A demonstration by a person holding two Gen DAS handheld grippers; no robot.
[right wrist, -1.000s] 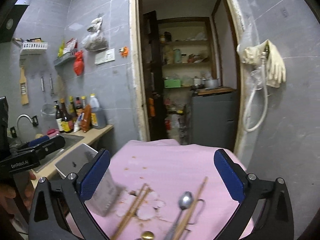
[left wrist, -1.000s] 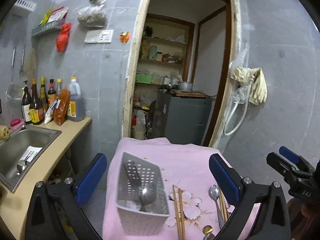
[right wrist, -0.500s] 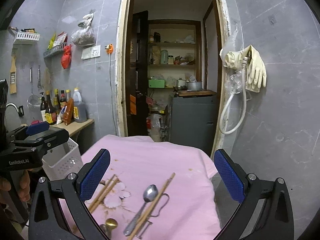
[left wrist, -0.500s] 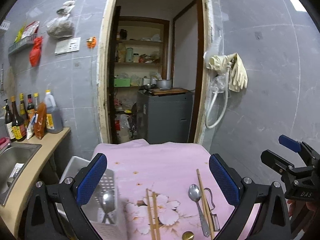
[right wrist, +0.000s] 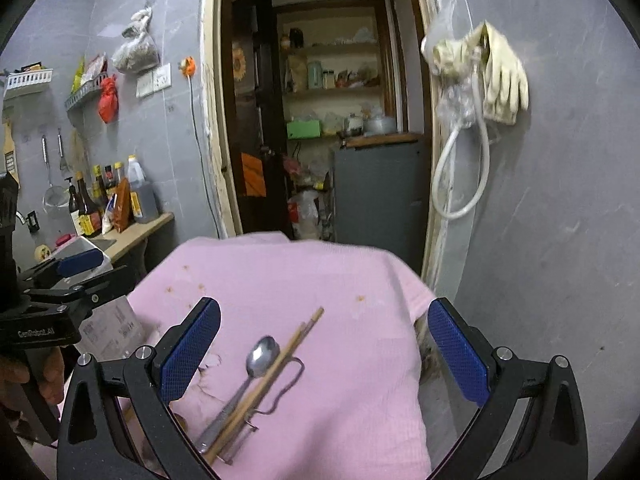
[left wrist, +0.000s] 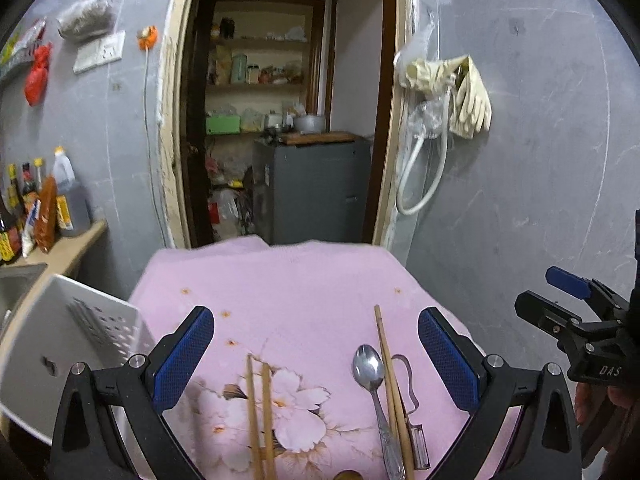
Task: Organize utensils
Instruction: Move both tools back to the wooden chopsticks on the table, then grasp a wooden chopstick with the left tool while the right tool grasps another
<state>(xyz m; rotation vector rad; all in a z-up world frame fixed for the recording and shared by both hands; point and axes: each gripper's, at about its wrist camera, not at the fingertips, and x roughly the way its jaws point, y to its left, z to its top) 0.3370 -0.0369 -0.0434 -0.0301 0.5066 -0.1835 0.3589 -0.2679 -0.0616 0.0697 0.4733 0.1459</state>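
On the pink flowered cloth [left wrist: 304,280] lie a metal spoon [left wrist: 370,368], a pair of wooden chopsticks [left wrist: 386,356] beside it, a wire peeler [left wrist: 408,392] to their right, and a second chopstick pair [left wrist: 260,408] further left. My left gripper [left wrist: 316,344] hovers open above them, holding nothing. The white perforated utensil basket [left wrist: 60,340] stands at the cloth's left edge. In the right wrist view my right gripper [right wrist: 324,344] is also open over the spoon [right wrist: 262,354], chopsticks [right wrist: 288,350] and peeler [right wrist: 290,380]. A round brass-coloured object [left wrist: 347,475] peeks in at the bottom edge.
A counter [right wrist: 136,236] with sauce bottles [right wrist: 104,200] and a sink [left wrist: 16,284] runs along the left. Behind the cloth a doorway opens to a pantry with a grey cabinet [left wrist: 312,188]. Rubber gloves [left wrist: 460,96] and a hose hang on the right wall.
Both views have swung to the right: the basket slid to the left edge, and the spoon and chopsticks came between the fingers. Both grippers stay open.
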